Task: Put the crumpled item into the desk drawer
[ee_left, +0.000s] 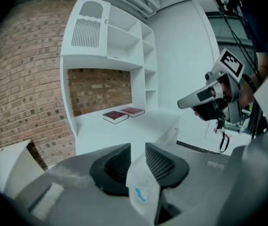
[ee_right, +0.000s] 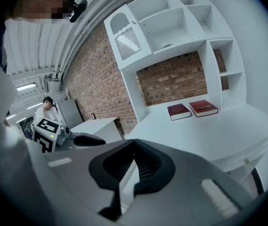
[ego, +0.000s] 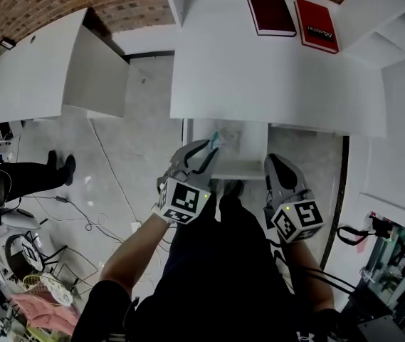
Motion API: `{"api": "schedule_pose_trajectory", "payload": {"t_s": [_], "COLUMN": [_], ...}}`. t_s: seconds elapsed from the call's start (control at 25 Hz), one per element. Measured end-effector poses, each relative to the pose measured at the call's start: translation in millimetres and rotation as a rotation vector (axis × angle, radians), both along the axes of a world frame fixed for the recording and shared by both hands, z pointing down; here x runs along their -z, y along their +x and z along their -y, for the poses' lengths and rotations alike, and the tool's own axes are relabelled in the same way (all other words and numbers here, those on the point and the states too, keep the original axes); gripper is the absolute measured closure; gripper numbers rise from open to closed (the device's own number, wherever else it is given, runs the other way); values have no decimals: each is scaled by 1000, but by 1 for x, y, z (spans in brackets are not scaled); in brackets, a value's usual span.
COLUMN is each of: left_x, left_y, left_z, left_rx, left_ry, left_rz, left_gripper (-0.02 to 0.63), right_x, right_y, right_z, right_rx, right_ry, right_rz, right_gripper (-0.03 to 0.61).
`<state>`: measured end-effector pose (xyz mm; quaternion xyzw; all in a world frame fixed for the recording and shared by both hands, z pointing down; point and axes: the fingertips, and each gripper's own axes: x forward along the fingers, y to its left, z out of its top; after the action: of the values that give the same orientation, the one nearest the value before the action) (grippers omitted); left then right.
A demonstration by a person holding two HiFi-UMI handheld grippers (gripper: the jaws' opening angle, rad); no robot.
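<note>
A white crumpled item point(ee_left: 143, 188) with a small blue mark is pinched between the jaws of my left gripper point(ee_left: 137, 150). In the head view my left gripper point(ego: 210, 147) holds the crumpled item point(ego: 215, 139) over the left edge of the open white desk drawer point(ego: 239, 166), which sticks out from under the white desk point(ego: 259, 77). To its right my right gripper point(ego: 276, 162) is shut on nothing, near the drawer's right front corner. In the right gripper view my right gripper point(ee_right: 134, 148) shows its jaw tips touching.
Two red books point(ego: 271, 13) point(ego: 316, 25) lie at the back of the desk. A second white desk point(ego: 38, 70) stands to the left. Cables point(ego: 81, 216) trail over the grey floor, with a person's shoes point(ego: 60, 168) nearby. White shelves point(ego: 401, 20) rise at the right.
</note>
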<state>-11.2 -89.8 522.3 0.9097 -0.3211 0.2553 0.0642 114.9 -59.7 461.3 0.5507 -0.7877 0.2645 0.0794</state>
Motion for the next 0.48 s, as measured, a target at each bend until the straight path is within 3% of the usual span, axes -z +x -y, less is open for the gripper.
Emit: {"api": "schedule_pose_trajectory", "payload": {"t_s": [0.28, 0.48], "left_x": [95, 139], "left_y": [-5, -7], "left_z": [-1, -14], "left_rx": [40, 55], "left_ry": [90, 138], "left_rz": [-149, -213], "left_gripper": [518, 518], "right_x": [32, 50], "right_y": [-5, -7], "right_z": [0, -4], "right_rx": [8, -1], "right_ry": [73, 108], "right_rz": [6, 16], "right_gripper": [577, 577]}}
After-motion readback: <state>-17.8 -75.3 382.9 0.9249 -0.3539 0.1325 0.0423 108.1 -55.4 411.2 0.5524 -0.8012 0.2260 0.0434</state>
